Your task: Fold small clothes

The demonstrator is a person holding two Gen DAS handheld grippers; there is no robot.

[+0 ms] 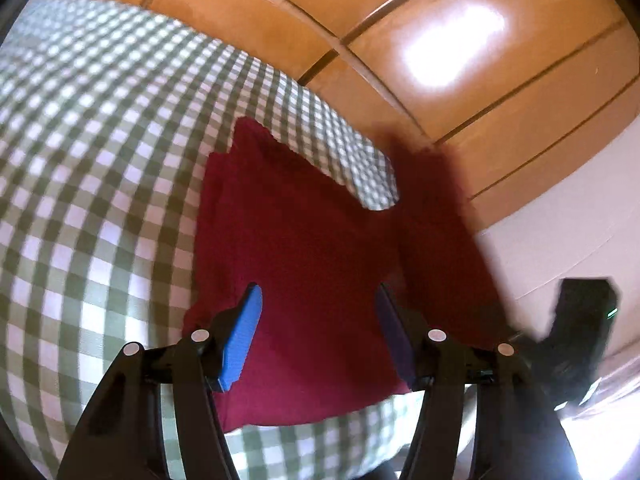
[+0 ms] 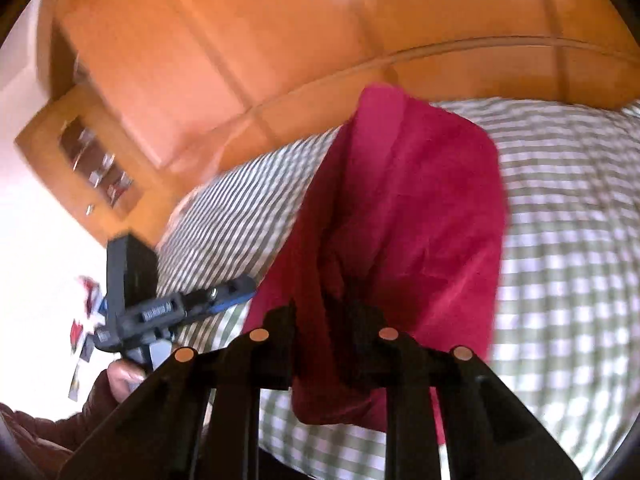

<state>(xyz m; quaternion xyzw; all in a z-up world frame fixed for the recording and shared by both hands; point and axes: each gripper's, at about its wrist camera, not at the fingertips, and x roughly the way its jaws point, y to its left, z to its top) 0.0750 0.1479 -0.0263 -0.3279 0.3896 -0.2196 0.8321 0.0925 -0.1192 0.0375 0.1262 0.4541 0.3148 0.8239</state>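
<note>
A dark red garment (image 1: 296, 240) lies on a green-and-white checked bedcover (image 1: 80, 160). My left gripper (image 1: 318, 288) hovers over its near part, open, with its blue pads (image 1: 244, 332) wide apart and nothing pinched between them. The garment's right side is lifted and blurred. In the right wrist view my right gripper (image 2: 322, 308) is shut on a bunched fold of the red garment (image 2: 420, 200), which drapes over and hides its fingertips. The right gripper's black body (image 1: 580, 320) shows at the left view's right edge. The left gripper's body (image 2: 136, 280) shows at the right view's left.
Orange wooden panels (image 1: 400, 20) rise behind the bed, with a white wall (image 1: 560, 220) beside them. A wooden shelf unit (image 2: 92, 160) hangs on the wall at left. A hand (image 2: 124, 376) and a dark sleeve hold the left gripper. The bedcover (image 2: 560, 200) spreads right of the garment.
</note>
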